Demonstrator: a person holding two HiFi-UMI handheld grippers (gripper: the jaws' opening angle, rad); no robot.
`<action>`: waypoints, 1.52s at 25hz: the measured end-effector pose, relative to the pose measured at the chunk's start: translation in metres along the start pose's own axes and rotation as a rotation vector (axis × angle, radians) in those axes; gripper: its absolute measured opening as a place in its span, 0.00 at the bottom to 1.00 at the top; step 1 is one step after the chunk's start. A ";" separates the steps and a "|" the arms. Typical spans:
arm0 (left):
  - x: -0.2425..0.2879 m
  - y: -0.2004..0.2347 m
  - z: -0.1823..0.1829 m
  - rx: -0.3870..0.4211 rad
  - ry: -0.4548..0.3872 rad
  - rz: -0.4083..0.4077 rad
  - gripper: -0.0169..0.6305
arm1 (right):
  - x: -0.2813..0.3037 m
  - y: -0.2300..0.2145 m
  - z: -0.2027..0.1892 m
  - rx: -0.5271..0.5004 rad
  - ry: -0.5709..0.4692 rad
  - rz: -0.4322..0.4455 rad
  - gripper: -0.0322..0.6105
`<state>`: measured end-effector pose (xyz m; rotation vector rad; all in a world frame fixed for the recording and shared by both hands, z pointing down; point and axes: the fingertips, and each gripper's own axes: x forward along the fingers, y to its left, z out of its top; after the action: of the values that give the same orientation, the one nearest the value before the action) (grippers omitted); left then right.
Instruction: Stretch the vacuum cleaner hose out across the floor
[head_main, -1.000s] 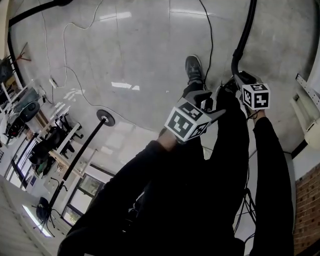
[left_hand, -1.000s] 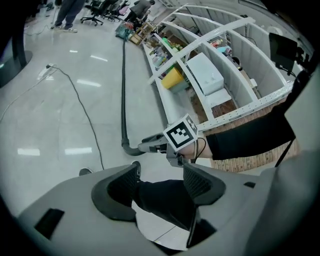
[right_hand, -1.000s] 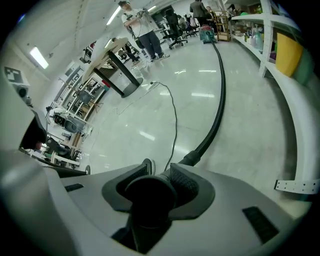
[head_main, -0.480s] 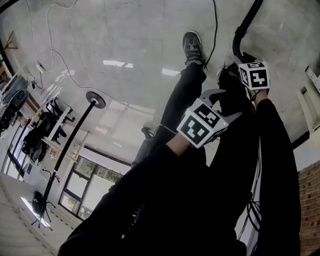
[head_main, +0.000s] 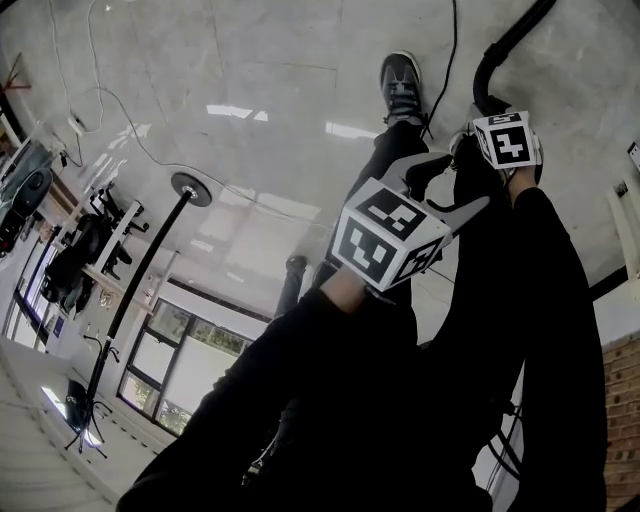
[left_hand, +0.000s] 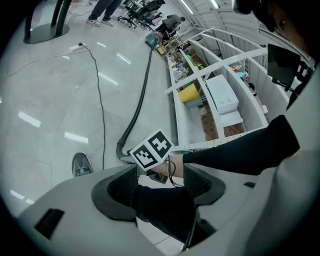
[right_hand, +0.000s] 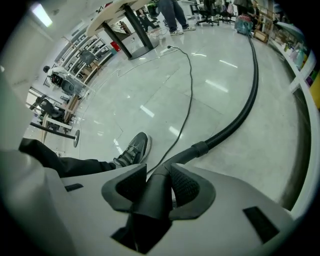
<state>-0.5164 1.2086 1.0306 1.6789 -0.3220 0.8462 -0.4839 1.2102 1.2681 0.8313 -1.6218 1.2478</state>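
Right gripper (right_hand: 157, 182) first: its jaws are partly closed and clamped on the smooth dark cuff at the end of the vacuum hose (right_hand: 240, 117), pads pressing it from both sides. From there the ribbed part snakes off toward 1 o'clock across the floor (right_hand: 235, 165) and gets lost among chairs and legs at the far end, so I can't see where it finishes. Left gripper (left_hand: 160, 170) has its jaws spread wide and isn't holding anything. Through the gap you just see the person's other hand with its marker cube (left_hand: 150, 150) and some dark clothing that I can't tell is touching or not. For writing, the only print I can make out is the black-and-white square patterns on the cubes. Stuff on the white shelving (left_hand: 215, 71) at 1 o'clock in the left gripper view is too small to read. A grey shoe (right_hand: 132, 150) sits just beside the hose end at 9 o'clock, and a thin black cable (right_hand: 190, 100) runs past it toward 12. In the head view the person's dark sleeves and legs block the whole lower half, and the hose is cut off at the top edge. The shiny floor is open from 10 to 12 o'clock there, with a round-based stand (head_main: 186, 186) at 9 and the shelving hemming in the 3 o'clock side.
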 end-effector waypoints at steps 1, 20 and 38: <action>-0.002 0.003 0.004 -0.010 -0.011 -0.003 0.49 | 0.004 0.002 0.000 -0.018 0.014 -0.005 0.29; -0.058 0.056 0.057 -0.012 -0.106 0.073 0.49 | -0.016 0.035 0.078 -0.082 -0.140 -0.010 0.46; -0.065 -0.009 0.059 0.100 -0.031 0.058 0.49 | -0.101 0.071 0.073 -0.217 -0.173 0.010 0.46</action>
<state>-0.5354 1.1420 0.9759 1.7843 -0.3559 0.8927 -0.5288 1.1571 1.1422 0.8124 -1.8634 1.0068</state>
